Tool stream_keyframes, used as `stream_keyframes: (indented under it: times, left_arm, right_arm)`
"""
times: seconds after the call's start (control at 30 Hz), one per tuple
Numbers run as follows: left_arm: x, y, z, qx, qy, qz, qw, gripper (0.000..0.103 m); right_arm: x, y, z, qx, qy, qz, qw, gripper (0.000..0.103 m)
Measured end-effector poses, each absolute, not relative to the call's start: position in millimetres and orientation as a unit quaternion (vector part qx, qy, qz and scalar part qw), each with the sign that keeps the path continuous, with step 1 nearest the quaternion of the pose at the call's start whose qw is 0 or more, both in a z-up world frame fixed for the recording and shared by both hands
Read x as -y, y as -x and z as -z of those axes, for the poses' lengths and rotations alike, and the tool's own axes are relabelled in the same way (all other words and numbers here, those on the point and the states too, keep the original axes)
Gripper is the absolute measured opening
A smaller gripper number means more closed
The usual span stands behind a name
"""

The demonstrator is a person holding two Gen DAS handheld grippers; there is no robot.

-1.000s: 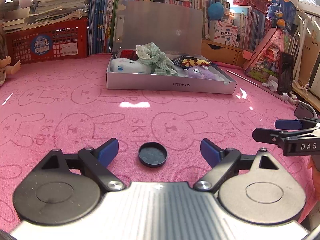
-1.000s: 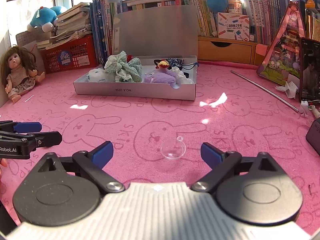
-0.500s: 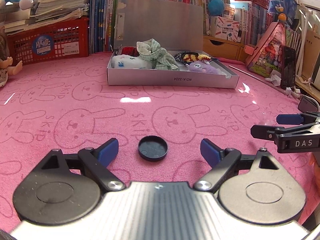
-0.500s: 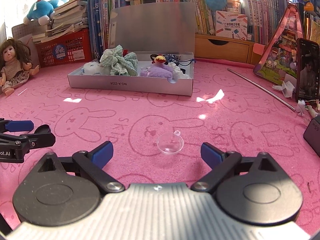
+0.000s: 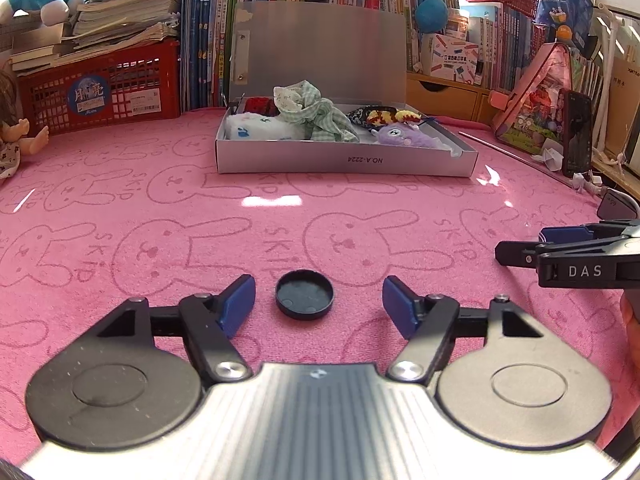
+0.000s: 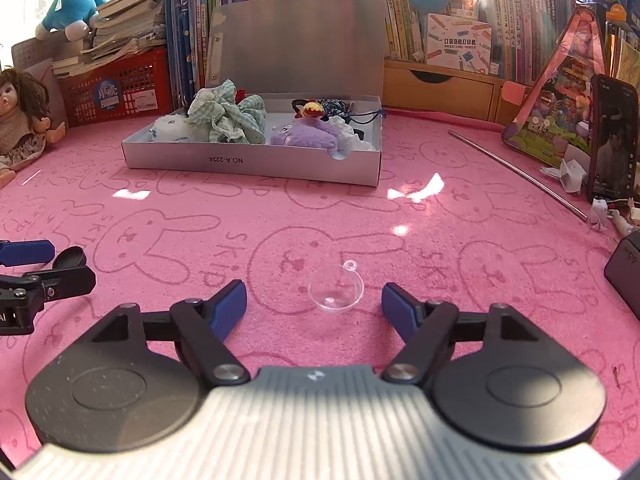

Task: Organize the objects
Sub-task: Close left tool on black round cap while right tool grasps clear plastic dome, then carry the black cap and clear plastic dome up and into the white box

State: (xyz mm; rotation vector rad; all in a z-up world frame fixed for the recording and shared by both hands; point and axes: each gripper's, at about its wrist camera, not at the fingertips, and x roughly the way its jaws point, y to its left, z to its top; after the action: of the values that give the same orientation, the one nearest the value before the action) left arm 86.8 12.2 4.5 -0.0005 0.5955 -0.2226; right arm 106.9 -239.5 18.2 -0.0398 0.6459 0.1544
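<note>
The grey box (image 5: 344, 160) carries "NO.A-2224" on its front wall, printed upside down. The pink mat (image 5: 160, 240) repeats "SKIP" beside its rabbit outlines. The right gripper (image 5: 568, 256) shows "DAS" in white letters on its side. A blue round sticker (image 5: 87, 94) on the red basket (image 5: 132, 92) bears two Chinese characters, 月亮.

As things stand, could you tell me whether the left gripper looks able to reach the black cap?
Probably yes: the left gripper is open with the black cap lying between its fingers on the pink mat, nothing blocking.
</note>
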Motion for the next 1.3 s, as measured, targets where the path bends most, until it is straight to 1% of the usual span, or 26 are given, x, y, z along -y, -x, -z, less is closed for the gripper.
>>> stream_keyframes:
  times: [0.03,0.07,0.1,0.2,0.33,0.57,1.3]
  left_arm:
    - [-12.4,-86.3,-4.6,-0.292,0.000,0.110,0.950,0.067]
    - [-12.3,-85.8,-4.7,-0.291,0.001,0.109,0.951,0.064]
    - [-12.6,-85.9,-4.9,-0.290,0.002,0.108,0.951,0.058]
    - [-14.0,-86.6,-5.7,-0.291,0.005,0.104,0.951,0.050]
    - [-16.6,-87.8,-6.3,-0.291,0.009,0.096,0.952,0.037]
    - [-16.9,-88.2,-6.8,-0.291,0.009,0.097,0.952,0.037]
    - [-6.3,-116.0,-27.8,-0.302,0.005,0.107,0.947,0.037]
  right_arm:
    - [239.6,-107.3,-18.5,-0.317,0.020,-0.076,0.945,0.078]
    - [239.6,-107.6,-18.8,-0.317,0.020,-0.075,0.945,0.076]
    - [239.3,-107.8,-19.0,-0.317,0.021,-0.075,0.945,0.075]
    - [239.3,-108.1,-19.5,-0.317,0.022,-0.074,0.945,0.068]
    - [239.2,-108.0,-19.6,-0.316,0.022,-0.074,0.945,0.054]
    - [240.2,-108.7,-21.4,-0.316,0.017,-0.069,0.946,0.032]
    - [228.9,-117.2,-34.9,-0.307,-0.004,-0.097,0.947,0.032]
